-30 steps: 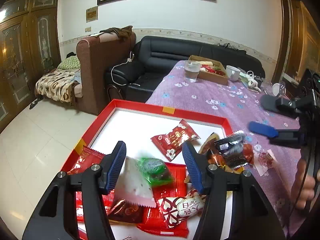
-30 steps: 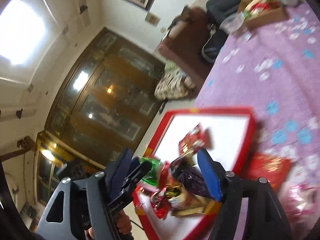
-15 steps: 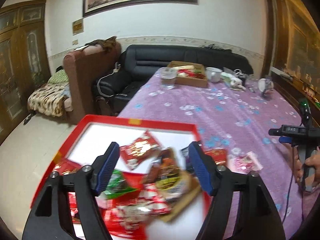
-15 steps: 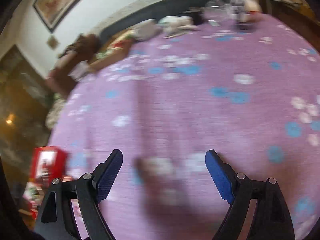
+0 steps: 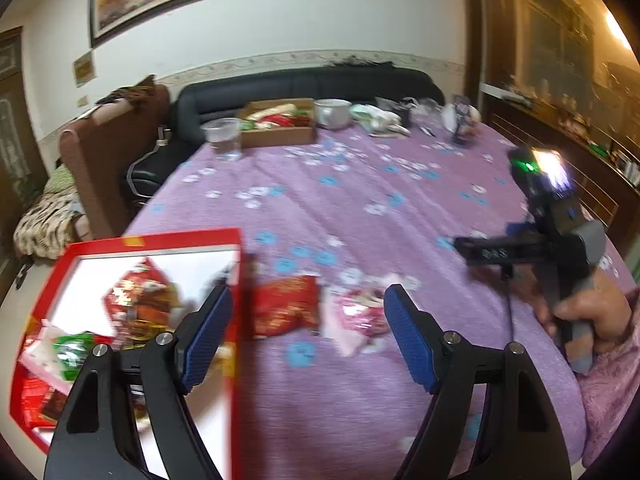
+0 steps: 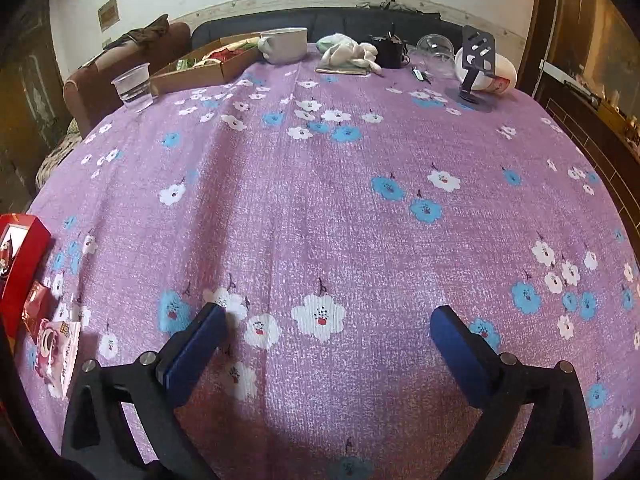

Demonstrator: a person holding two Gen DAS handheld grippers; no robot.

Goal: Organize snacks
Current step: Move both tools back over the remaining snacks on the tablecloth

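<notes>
A red tray (image 5: 236, 280) with a white floor holds several snack packets (image 5: 136, 300) at the left of the purple flowered tablecloth. A red packet (image 5: 286, 308) and a pink-white packet (image 5: 360, 314) lie on the cloth just right of the tray. My left gripper (image 5: 308, 336) is open and empty above these two packets. My right gripper (image 6: 326, 350) is open and empty over bare cloth; it also shows in the left wrist view (image 5: 560, 240), held at the right. The right wrist view shows the tray (image 6: 24, 256), red packet (image 6: 36, 308) and pink packet (image 6: 58, 348) at far left.
At the table's far end stand a clear plastic cup (image 6: 132, 86), a cardboard box of snacks (image 6: 208, 62), a white mug (image 6: 286, 44), a soft toy (image 6: 348, 52), a glass bowl (image 6: 436, 46) and a phone stand (image 6: 476, 64). A black sofa (image 5: 304, 84) lies beyond.
Both grippers have swung right. My left gripper moved from over the tray's packets to the two packets on the cloth. My right gripper turned away from the tray to bare cloth.
</notes>
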